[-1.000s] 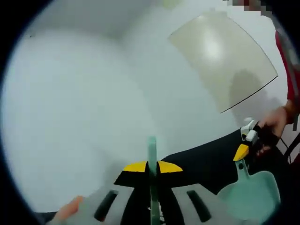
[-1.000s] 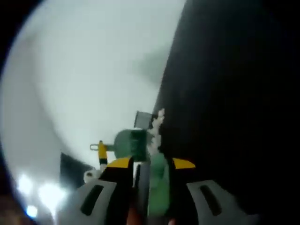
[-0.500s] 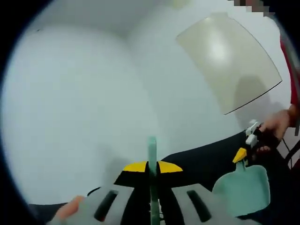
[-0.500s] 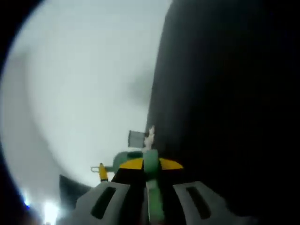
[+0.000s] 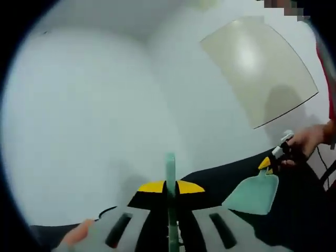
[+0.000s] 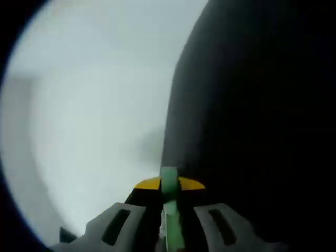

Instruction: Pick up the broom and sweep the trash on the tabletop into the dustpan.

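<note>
My left gripper (image 5: pixel 170 187) is shut on a thin pale-green broom handle (image 5: pixel 170 167) that stands up between its yellow-tipped jaws; the broom's head is hidden. To the right, over the black tabletop (image 5: pixel 218 177), hangs the teal dustpan (image 5: pixel 251 193), tilted, with my right gripper (image 5: pixel 269 164) and a person's hand (image 5: pixel 310 140) at its handle. In the right gripper view, my right gripper (image 6: pixel 169 184) is shut on the green dustpan handle (image 6: pixel 169 177), with the black tabletop (image 6: pixel 252 131) to the right. No trash can be made out.
A white wall (image 5: pixel 89 121) lies ahead, with a beige panel (image 5: pixel 262 68) at the upper right. A fingertip (image 5: pixel 79 233) shows by my left gripper's body. Blurred white wall (image 6: pixel 89 115) lies left of the table's edge in the right gripper view.
In the left gripper view the dustpan has moved left and up, nearer my left gripper. The right gripper view has swung, and the broom and left gripper have left it.
</note>
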Action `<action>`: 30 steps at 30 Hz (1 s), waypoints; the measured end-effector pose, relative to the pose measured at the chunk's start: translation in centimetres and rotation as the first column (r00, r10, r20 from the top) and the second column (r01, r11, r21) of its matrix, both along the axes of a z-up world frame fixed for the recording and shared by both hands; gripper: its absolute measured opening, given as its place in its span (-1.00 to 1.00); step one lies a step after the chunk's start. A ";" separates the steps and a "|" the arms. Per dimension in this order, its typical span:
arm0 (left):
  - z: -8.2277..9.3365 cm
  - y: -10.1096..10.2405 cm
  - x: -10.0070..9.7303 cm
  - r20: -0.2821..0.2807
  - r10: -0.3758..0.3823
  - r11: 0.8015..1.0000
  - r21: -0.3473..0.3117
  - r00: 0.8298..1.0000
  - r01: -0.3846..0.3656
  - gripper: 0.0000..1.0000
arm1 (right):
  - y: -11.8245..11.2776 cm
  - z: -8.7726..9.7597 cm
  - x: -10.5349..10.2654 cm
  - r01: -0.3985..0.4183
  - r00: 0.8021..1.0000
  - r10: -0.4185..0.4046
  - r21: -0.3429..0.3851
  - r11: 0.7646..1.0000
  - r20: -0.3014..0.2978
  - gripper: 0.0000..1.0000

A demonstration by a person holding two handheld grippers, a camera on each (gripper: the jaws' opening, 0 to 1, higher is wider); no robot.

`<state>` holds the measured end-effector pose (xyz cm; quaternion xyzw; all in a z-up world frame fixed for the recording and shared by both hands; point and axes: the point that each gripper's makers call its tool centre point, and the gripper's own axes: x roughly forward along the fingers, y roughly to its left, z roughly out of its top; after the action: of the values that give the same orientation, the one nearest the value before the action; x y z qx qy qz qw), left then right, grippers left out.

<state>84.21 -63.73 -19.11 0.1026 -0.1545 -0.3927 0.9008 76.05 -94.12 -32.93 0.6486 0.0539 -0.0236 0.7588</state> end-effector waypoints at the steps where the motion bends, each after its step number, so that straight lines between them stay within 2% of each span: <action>1: 0.0 0.0 0.0 -0.001 0.000 1.000 -0.001 1.000 0.000 -0.92 | 0.0 0.1 0.2 0.010 1.000 -0.010 -0.015 1.000 0.002 -0.76; 2: 0.0 0.0 0.0 -0.002 0.000 1.000 -0.002 1.000 0.000 -0.92 | 0.0 0.2 0.4 0.016 1.000 -0.016 -0.040 0.999 0.007 -0.76; 4: -0.1 0.3 0.2 -0.005 0.017 1.000 -0.004 1.000 -0.017 -0.92 | 0.2 0.4 0.6 0.035 0.999 -0.035 -0.044 0.998 0.011 -0.75; 6: -0.3 0.5 0.4 -0.007 0.035 0.999 -0.009 0.999 -0.035 -0.92 | 1.1 0.3 0.6 -0.002 1.000 0.004 -0.085 0.996 0.021 -0.70; 8: -0.4 0.6 0.6 0.003 0.063 0.998 0.000 0.998 -0.063 -0.92 | 0.7 0.4 0.8 0.017 0.999 -0.013 -0.096 0.995 0.037 -0.49; 9: -0.5 0.6 0.7 0.004 0.077 0.997 0.008 0.997 -0.077 -0.92 | 0.3 0.9 0.8 0.024 0.998 -0.018 -0.102 0.994 0.064 -0.40; 12: -0.6 1.0 1.4 0.012 0.131 0.991 0.024 0.991 -0.131 -0.92 | -0.7 1.6 -0.4 0.071 0.995 -0.060 -0.133 0.989 0.081 -0.15; 14: -0.3 1.5 1.8 0.010 0.169 0.986 0.014 0.986 -0.169 -0.92 | -2.5 2.5 -0.9 0.132 0.987 -0.111 -0.181 0.975 0.120 -0.08; 15: -0.1 1.8 2.1 0.007 0.192 0.981 0.008 0.981 -0.192 -0.92 | -3.7 3.1 -1.0 0.160 0.980 -0.128 -0.227 0.961 0.152 -0.08; 16: 0.0 1.9 2.3 0.005 0.201 0.979 0.006 0.979 -0.201 -0.92 | -4.6 3.9 -0.9 0.180 0.972 -0.135 -0.242 0.953 0.192 -0.08; 18: -0.1 2.3 3.1 -0.008 0.246 0.969 0.010 0.969 -0.246 -0.92 | -5.9 5.7 -0.6 0.210 0.949 -0.134 -0.252 0.945 0.286 -0.24; 19: -0.1 2.3 3.5 -0.015 0.249 0.969 0.009 0.968 -0.249 -0.92 | -6.7 6.5 -0.5 0.231 0.937 -0.131 -0.295 0.927 0.323 -0.33; 20: -0.3 2.3 3.9 -0.032 0.255 0.967 0.011 0.966 -0.255 -0.92 | -7.6 7.4 -0.4 0.269 0.924 -0.139 -0.348 0.898 0.357 -0.38; 21: -0.7 2.1 4.1 -0.065 0.249 0.969 0.007 0.966 -0.249 -0.92 | -8.4 8.4 -0.3 0.305 0.905 -0.143 -0.378 0.874 0.400 -0.40; 22: -1.4 1.6 4.2 -0.124 0.226 0.974 0.006 0.966 -0.227 -0.92 | -8.9 9.2 -0.2 0.328 0.890 -0.138 -0.402 0.855 0.434 -0.40; 23: -1.8 1.2 4.0 -0.173 0.214 0.976 -0.002 0.961 -0.218 -0.92 | -9.4 9.6 -0.1 0.348 0.882 -0.138 -0.427 0.835 0.450 -0.40; 24: -1.7 0.1 3.1 -0.193 0.160 0.986 -0.014 0.968 -0.166 -0.92 | -9.9 9.9 0.0 0.368 0.874 -0.137 -0.452 0.813 0.465 -0.41; 25: -1.6 -0.1 2.9 -0.179 0.165 0.986 -0.003 0.970 -0.168 -0.92 | -10.2 9.9 0.1 0.379 0.873 -0.136 -0.474 0.795 0.469 -0.42; 26: -1.6 -0.4 2.5 -0.149 0.178 0.984 0.038 0.973 -0.174 -0.92 | -10.4 9.6 0.1 0.384 0.875 -0.137 -0.494 0.780 0.464 -0.43; 27: -1.5 -1.1 1.9 -0.155 0.162 0.987 0.034 0.975 -0.159 -0.92 | -10.6 9.0 0.2 0.390 0.877 -0.143 -0.505 0.770 0.458 -0.44; 28: -1.2 -2.2 1.1 -0.152 0.116 0.993 0.030 0.982 -0.113 -0.92 | -10.8 8.6 0.2 0.393 0.880 -0.147 -0.516 0.762 0.452 -0.44; 29: -1.0 -2.9 0.4 -0.154 0.089 0.996 0.021 0.984 -0.087 -0.92 | -11.1 7.7 0.3 0.386 0.888 -0.162 -0.506 0.771 0.430 -0.46; 30: -0.8 -3.6 -0.3 -0.176 0.061 0.998 0.007 0.982 -0.061 -0.92 | -10.8 7.8 0.2 0.357 0.890 -0.149 -0.453 0.817 0.432 -0.47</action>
<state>83.95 -67.35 -19.93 0.0726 -0.0708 -0.3725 0.9225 76.27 -104.93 -25.16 0.4120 -0.1895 -0.0150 0.8912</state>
